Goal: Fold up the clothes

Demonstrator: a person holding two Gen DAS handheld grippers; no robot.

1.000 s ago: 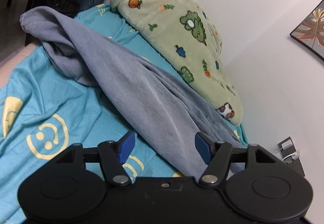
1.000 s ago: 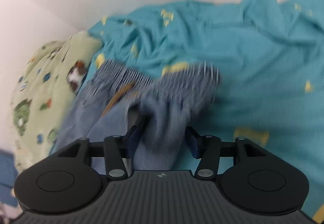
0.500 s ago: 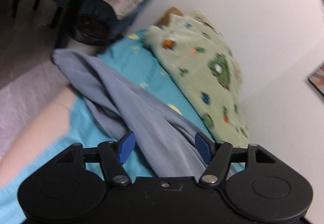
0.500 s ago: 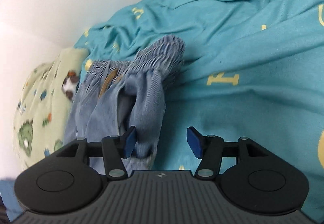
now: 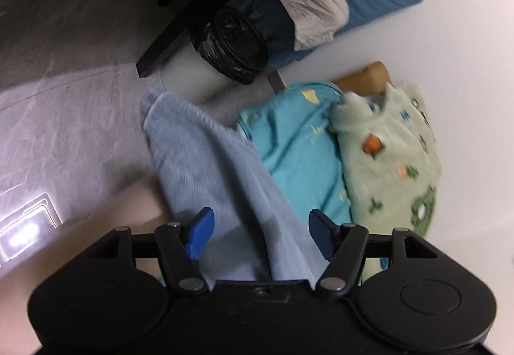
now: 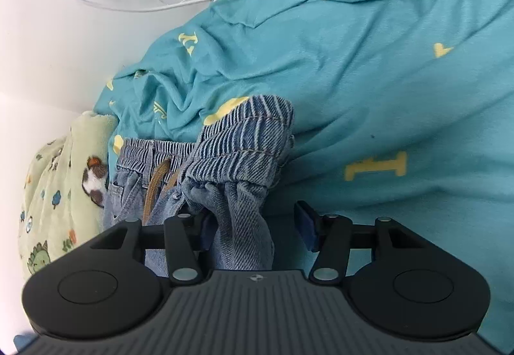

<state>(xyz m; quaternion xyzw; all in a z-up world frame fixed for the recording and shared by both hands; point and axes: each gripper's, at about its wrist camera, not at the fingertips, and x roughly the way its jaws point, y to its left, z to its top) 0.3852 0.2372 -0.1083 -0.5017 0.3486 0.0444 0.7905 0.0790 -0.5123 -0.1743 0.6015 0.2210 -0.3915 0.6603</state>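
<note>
Left matte-black plastic gripper (image 5: pixel 261 228) — blue-padded fingers (image 5: pixel 200 231), silver pivot screws; right black gripper (image 6: pixel 257 226) — ribbed grey housing, dark-blue pads.

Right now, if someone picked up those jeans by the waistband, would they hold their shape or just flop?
Probably flop: the jeans already sag in soft folds between the right gripper's open fingers. The elastic waistband is bunched, so it would likely crumple and stretch. The leg trails in a long drape, suggesting it would dangle and drag on the bedsheet.

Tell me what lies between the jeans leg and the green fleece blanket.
In the left wrist view, a strip of teal bedsheet separates the jeans leg from the green fleece blanket.
</note>
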